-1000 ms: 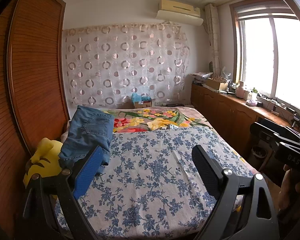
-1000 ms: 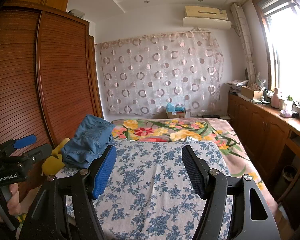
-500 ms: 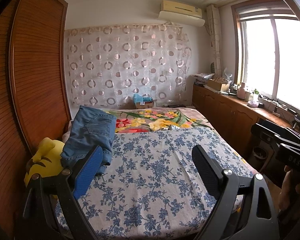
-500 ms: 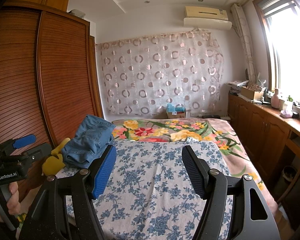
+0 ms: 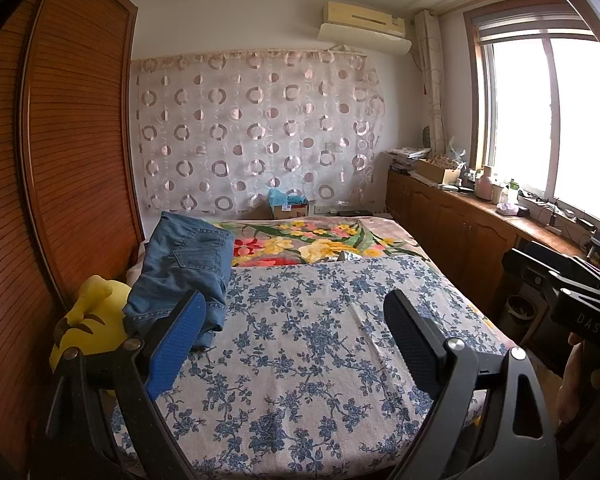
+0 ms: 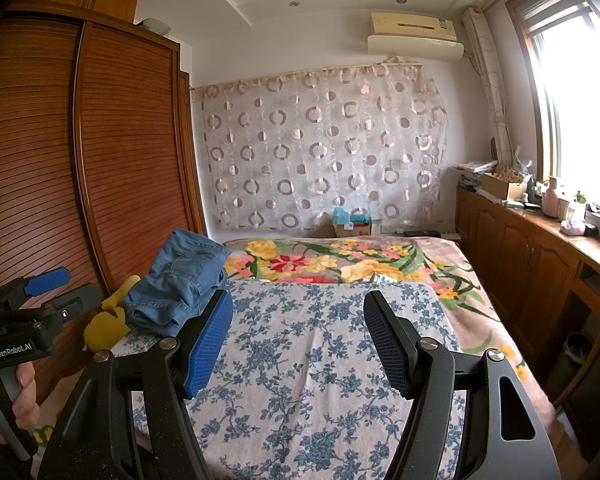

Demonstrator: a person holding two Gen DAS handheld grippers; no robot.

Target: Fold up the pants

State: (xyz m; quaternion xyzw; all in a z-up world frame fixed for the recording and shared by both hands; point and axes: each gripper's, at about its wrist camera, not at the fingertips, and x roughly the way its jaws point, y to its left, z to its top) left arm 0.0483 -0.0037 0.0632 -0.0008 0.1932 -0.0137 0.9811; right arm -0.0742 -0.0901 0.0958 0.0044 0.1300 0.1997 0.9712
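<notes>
Nothing has shifted since the earlier frames — the left gripper (image 5: 296, 332) and right gripper (image 6: 298, 334) hover with jaws apart and empty over the floral sheet (image 5: 300, 340). The pants (image 5: 184, 268) lie bunched at the bed's left edge, seemingly partly atop a yellow plush toy (image 5: 88, 320). A grab there could snag the toy or take only one layer, dragging the heap.

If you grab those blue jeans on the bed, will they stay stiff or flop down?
The jeans would probably flop: they lie in a soft, wrinkled heap, draped partly over the yellow toy. Denim looks thick, so they may feel fairly heavy. They likely won't slip easily.
</notes>
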